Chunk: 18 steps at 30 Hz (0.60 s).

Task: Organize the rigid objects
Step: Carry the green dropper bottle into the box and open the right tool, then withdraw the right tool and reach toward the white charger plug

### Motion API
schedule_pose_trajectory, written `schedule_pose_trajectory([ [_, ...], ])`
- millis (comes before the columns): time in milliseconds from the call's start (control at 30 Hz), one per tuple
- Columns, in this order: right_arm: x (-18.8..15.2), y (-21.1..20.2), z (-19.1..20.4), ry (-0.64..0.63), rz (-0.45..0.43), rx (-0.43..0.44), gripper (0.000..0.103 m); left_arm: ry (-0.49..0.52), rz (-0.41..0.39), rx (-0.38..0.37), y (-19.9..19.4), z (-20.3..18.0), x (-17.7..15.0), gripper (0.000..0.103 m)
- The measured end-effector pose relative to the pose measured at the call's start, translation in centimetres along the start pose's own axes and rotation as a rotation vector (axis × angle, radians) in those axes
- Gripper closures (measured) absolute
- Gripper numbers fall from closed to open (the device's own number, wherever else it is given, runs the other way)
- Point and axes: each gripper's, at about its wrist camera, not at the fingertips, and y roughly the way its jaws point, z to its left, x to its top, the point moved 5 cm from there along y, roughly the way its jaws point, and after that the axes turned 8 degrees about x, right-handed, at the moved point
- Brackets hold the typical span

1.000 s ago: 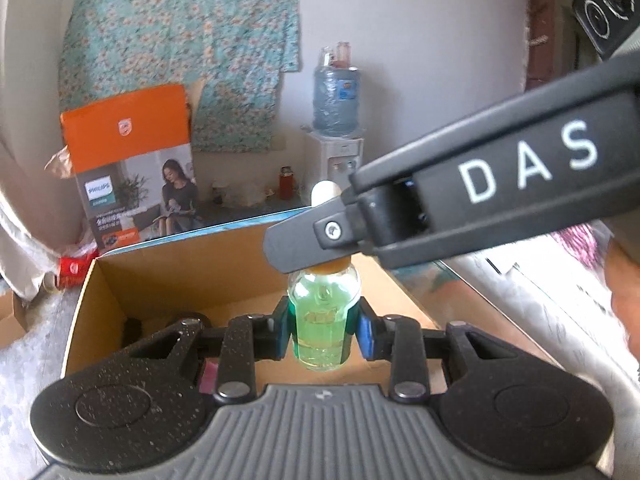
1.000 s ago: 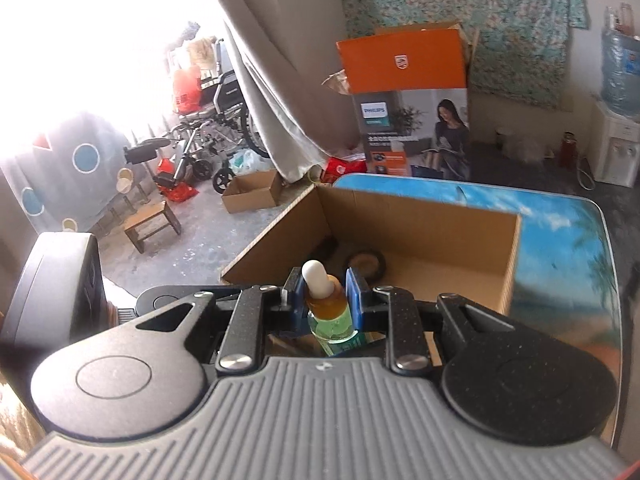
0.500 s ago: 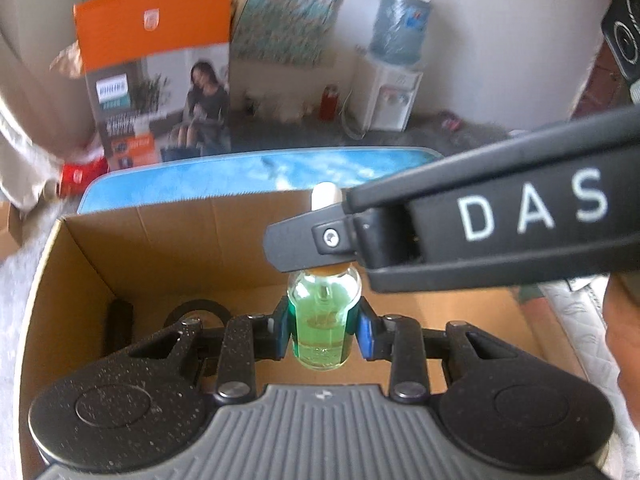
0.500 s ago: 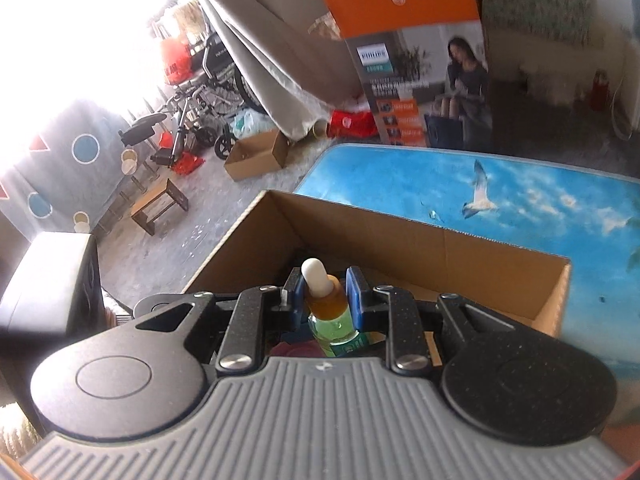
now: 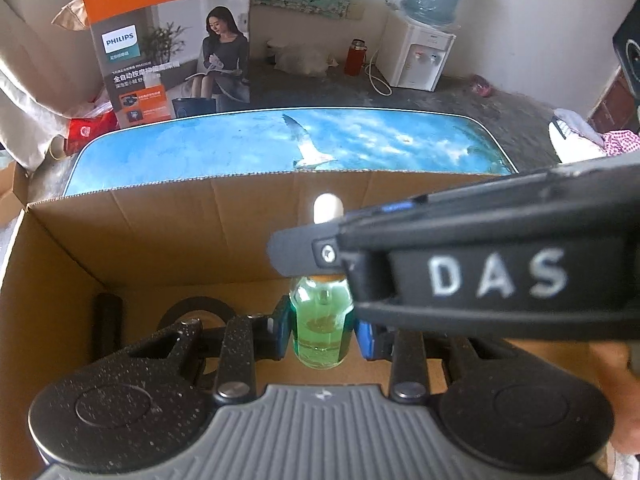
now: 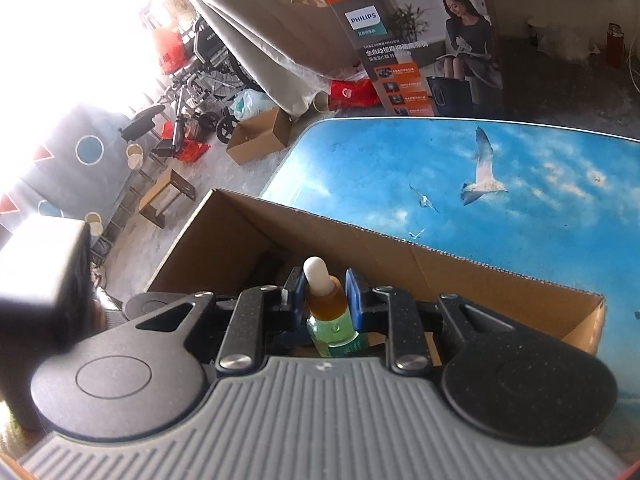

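A small dropper bottle (image 5: pixel 321 320) with green liquid, an orange neck and a white rubber bulb is held by both grippers over an open cardboard box (image 5: pixel 200 216). My left gripper (image 5: pixel 322 330) is shut on the green glass body. My right gripper (image 6: pixel 325 294) is shut on the orange neck (image 6: pixel 326 300) just below the bulb; in the left wrist view its black arm marked DAS (image 5: pixel 496 276) crosses in front of the neck. The bottle stands upright, with its base hanging inside the box's walls.
On the box floor lie a black tape roll (image 5: pixel 196 308) and a dark cylinder (image 5: pixel 107 328). The box stands on a table with a sky and seagull print (image 5: pixel 280 140). A tall orange Philips carton (image 5: pixel 168 40) and a water dispenser (image 5: pixel 420 56) stand behind it.
Both grippers have carried the bottle forward and down over the box and tilted downward. The box interior now fills more of each view. Both grips are unchanged.
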Motion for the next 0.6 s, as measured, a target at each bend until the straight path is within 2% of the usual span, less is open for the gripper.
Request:
schedule_pose_trajectory([
  [133, -0.4, 1.0, -0.6, 0.005, 0.033, -0.008, 0.079, -0.010, 0.006, -0.006, 0.3, 0.2, 0.2, 0.069],
  [267, -1.2, 1.6, -1.0, -0.014, 0.062, -0.061, 0.076, -0.011, -0.009, -0.001, -0.1, 0.3, 0.3, 0.068],
  [400, -1.3, 1.2, -1.1, -0.004, 0.044, -0.061, 0.071, -0.018, -0.023, -0.001, -0.9, 0.5, 0.2, 0.063],
  [500, -1.2, 0.2, -1.0, 0.003, 0.022, -0.073, 0.064, -0.021, -0.052, -0.001, -2.3, 0.6, 0.1, 0.056],
  [600, -1.3, -1.5, -0.4, 0.010, -0.017, -0.073, 0.063, -0.017, -0.088, -0.009, -4.1, 0.5, -0.2, 0.049],
])
